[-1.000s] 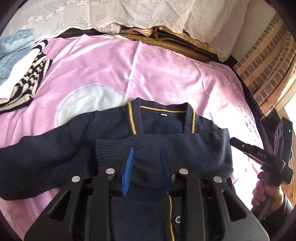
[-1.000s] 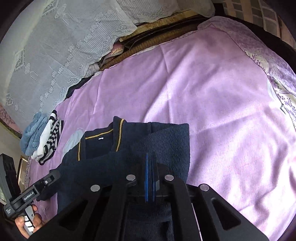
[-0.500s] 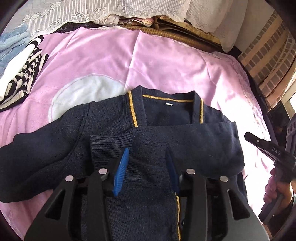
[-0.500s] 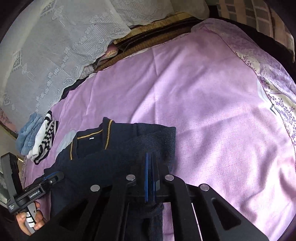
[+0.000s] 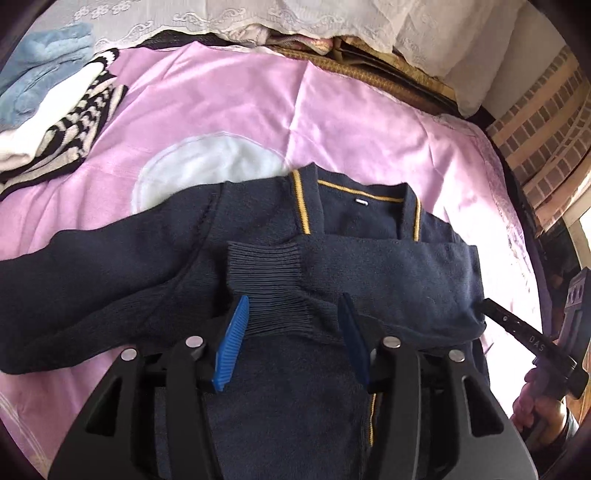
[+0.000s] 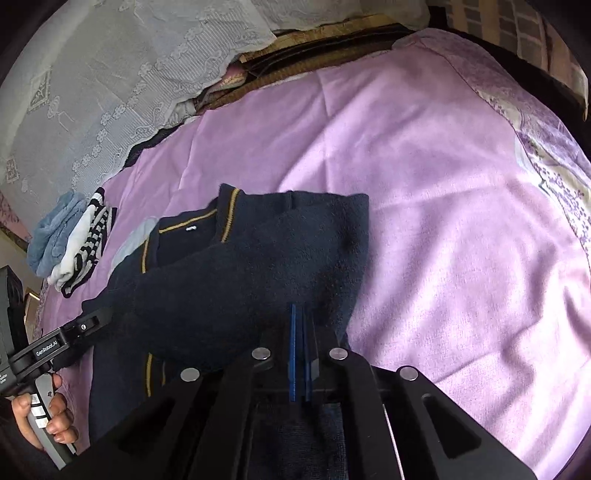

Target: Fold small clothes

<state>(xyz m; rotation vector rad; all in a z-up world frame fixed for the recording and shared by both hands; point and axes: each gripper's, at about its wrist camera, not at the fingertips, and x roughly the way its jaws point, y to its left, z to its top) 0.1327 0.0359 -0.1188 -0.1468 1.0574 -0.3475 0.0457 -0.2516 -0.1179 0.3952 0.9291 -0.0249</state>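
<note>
A navy cardigan [image 5: 280, 398] with yellow trim lies on the pink bedspread [image 5: 240, 110]. Its right sleeve [image 5: 369, 266] is folded across the chest, the ribbed cuff [image 5: 266, 291] lying between the blue pads of my left gripper [image 5: 293, 306], which is open just above it. The left sleeve [image 5: 74, 288] stretches out to the left. My right gripper [image 6: 301, 314] is shut at the cardigan's [image 6: 258, 266] right edge; whether cloth is pinched between the pads cannot be told. It shows in the left wrist view [image 5: 487, 306] touching the folded shoulder.
A pile of folded clothes, striped [image 5: 70, 122] and light blue [image 5: 40, 70], lies at the bed's far left; it also shows in the right wrist view [image 6: 74, 236]. White lace cloth [image 5: 258, 14] runs along the head of the bed. A brick wall [image 5: 546, 122] stands at right.
The left gripper has opened wider and drawn back, leaving the cuff lying on the chest. The right gripper has moved in along the cardigan's right edge, staying shut.
</note>
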